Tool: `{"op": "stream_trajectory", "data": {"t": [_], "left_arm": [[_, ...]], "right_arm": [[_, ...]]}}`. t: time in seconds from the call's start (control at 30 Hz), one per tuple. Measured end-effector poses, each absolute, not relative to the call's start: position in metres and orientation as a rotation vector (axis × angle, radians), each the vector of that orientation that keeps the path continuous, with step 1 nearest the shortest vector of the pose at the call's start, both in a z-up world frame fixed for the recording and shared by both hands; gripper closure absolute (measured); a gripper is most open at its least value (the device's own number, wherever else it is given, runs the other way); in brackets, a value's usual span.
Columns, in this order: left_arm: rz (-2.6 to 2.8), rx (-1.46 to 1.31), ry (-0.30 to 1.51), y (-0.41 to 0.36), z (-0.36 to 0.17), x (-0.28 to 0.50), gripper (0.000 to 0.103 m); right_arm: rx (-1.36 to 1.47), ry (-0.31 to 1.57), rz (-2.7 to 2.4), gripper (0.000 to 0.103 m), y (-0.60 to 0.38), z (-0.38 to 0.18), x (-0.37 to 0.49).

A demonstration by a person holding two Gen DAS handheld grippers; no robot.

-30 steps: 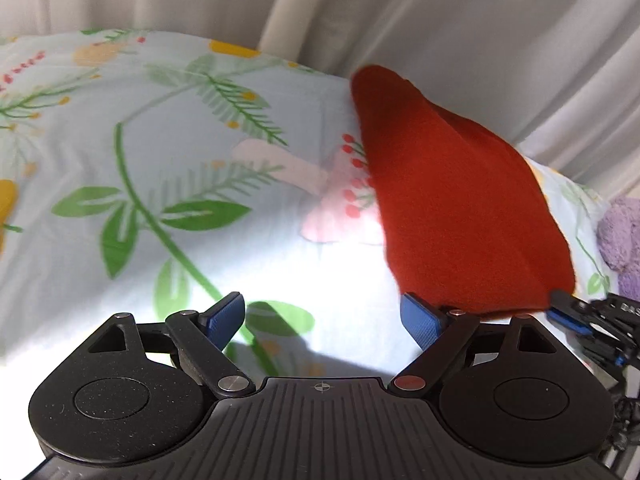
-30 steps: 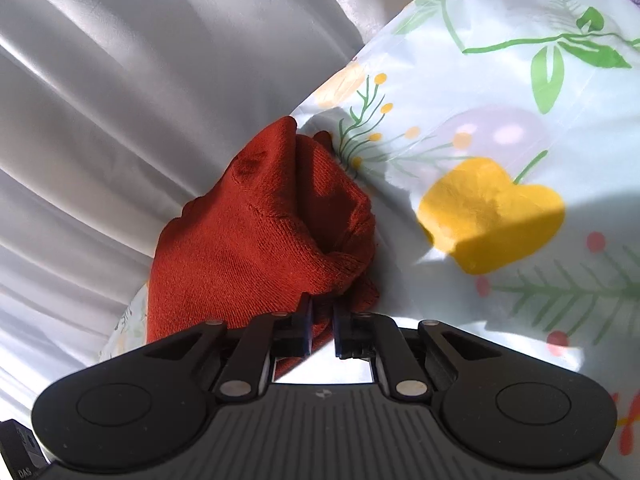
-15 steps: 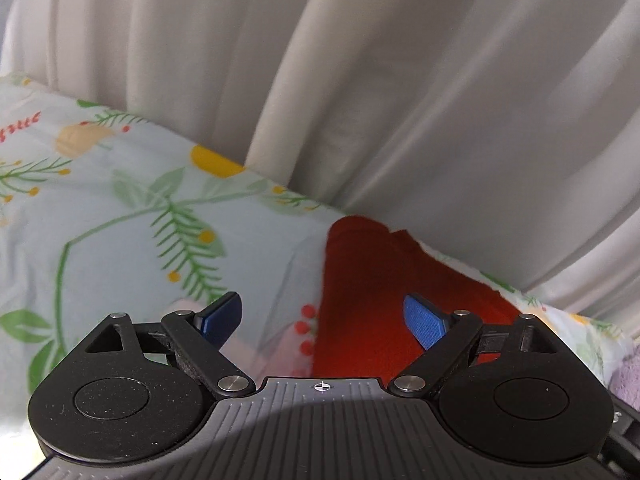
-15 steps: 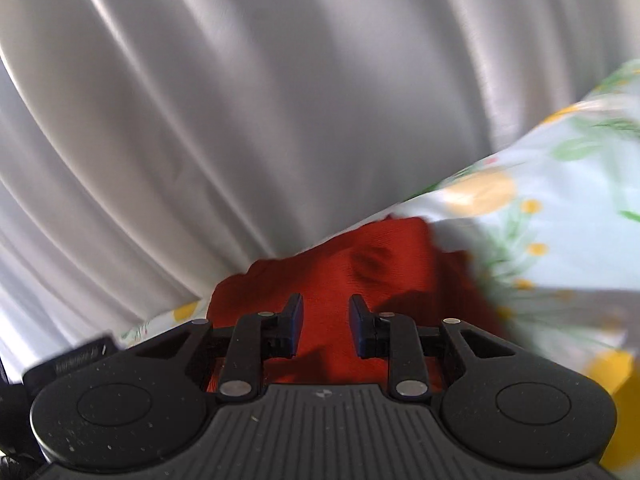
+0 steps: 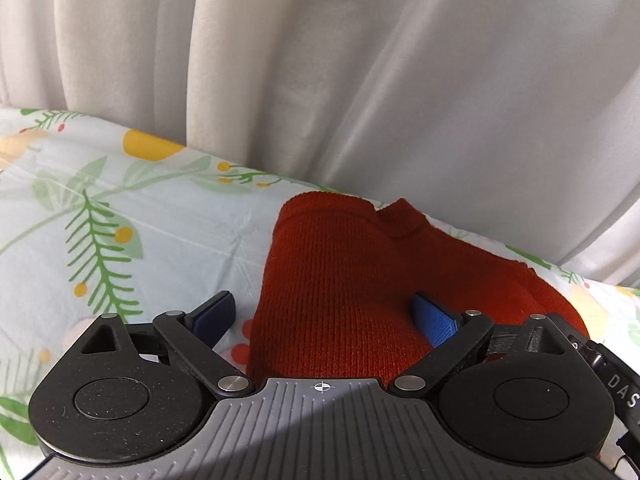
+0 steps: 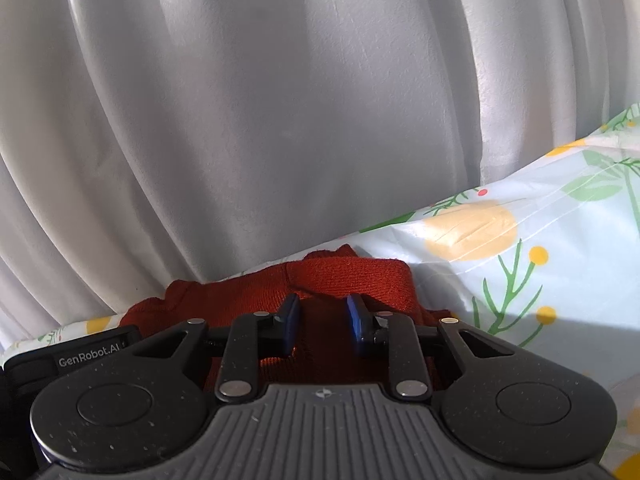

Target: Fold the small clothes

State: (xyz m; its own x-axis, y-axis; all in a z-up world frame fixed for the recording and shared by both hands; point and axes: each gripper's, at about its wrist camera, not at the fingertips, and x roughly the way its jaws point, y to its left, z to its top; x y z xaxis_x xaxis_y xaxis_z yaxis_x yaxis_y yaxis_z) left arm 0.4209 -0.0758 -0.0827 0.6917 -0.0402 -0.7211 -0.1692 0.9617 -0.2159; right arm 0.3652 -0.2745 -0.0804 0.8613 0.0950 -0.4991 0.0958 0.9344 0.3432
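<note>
Holding a gripper in each hand, I look forward along both pairs of fingers at a small rust-red knitted garment (image 5: pixel 340 280) lying on a floral bedsheet (image 5: pixel 120 240).

Nearest to me, my left gripper (image 5: pixel 324 318) is spread wide. Its left blue pad sits over bare sheet, its right pad over the knit, and neither grips anything. Whether the pads touch the cloth I cannot tell. My right gripper (image 6: pixel 323 322) is parted to a narrower gap, with red knit showing between the pads and nothing pinched. Part of the left gripper's body, with lettering, shows at the lower left of the right view.

Just beyond the fingers, the garment lies as a compact bundle with at least one layer doubled over another; a rounded folded edge faces left, and a small lip of fabric sticks up at the far side. It sits close to the far edge of the sheet.

Behind everything hangs a pale pleated curtain (image 6: pixel 280 100).

I judge that this piece is folded and set down, released by both grippers. Any further tidying, or other clothes waiting, lies outside these views.
</note>
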Motion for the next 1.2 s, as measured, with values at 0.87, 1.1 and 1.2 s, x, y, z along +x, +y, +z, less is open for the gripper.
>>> {"op": "stream_trajectory", "data": {"t": [0.87, 1.1, 1.2], "left_arm": [[-0.382, -0.627, 0.953, 0.029, -0.086, 0.36, 0.0], [-0.493, -0.766, 1.002, 0.031, -0.096, 0.376, 0.001], [-0.541, -0.825, 1.033, 0.026, -0.104, 0.386, 0.008]], "right_arm": [[0.722, 0.721, 0.105, 0.036, -0.372, -0.069, 0.274], [0.927, 0.861, 0.233, 0.037, -0.395, -0.098, 0.312], [0.941, 0.889, 0.285, 0.042, -0.391, -0.101, 0.327]]}}
